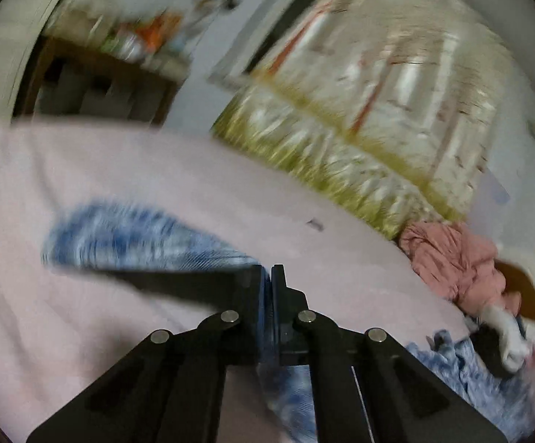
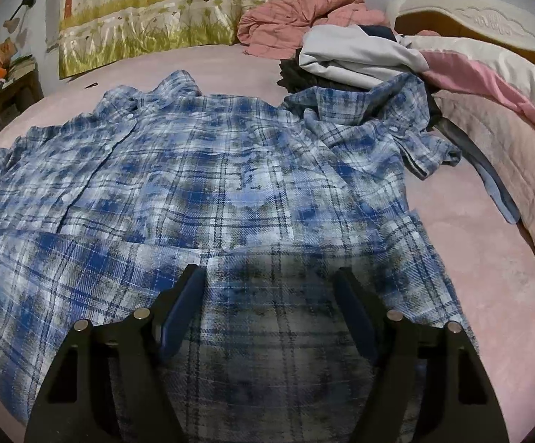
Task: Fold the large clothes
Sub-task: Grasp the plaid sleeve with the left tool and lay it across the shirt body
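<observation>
Mostly pink fills both views: a wide bed (image 2: 463, 229) covered in a pale pink sheet holds everything. Spread across its middle lies a large blue-and-white plaid shirt (image 2: 208, 170), front up, its collar toward the far curtain and a row of white buttons running down one side. One sleeve (image 2: 389, 122) is crumpled toward the headboard side, next to a heap of other clothes (image 2: 359, 55) in white, dark and grey. Behind that heap sits a bunched salmon-pink quilt (image 2: 297, 11), and pillows (image 2: 496, 85) line the right edge. A curtain (image 2: 179, 11) printed with grass and tree trunks hangs beyond the bed, and a cluttered wooden side table (image 2: 5, 85) stands at far left.

The right gripper (image 2: 269, 288) hovers over the shirt's lower hem with its jaws apart; plaid cloth lies flat beneath and between them, not pinched.

The left wrist view is blurred. There, the left gripper (image 1: 270, 280) has its jaws pressed together on a fold of the plaid cloth, which trails off to the left above the sheet.
</observation>
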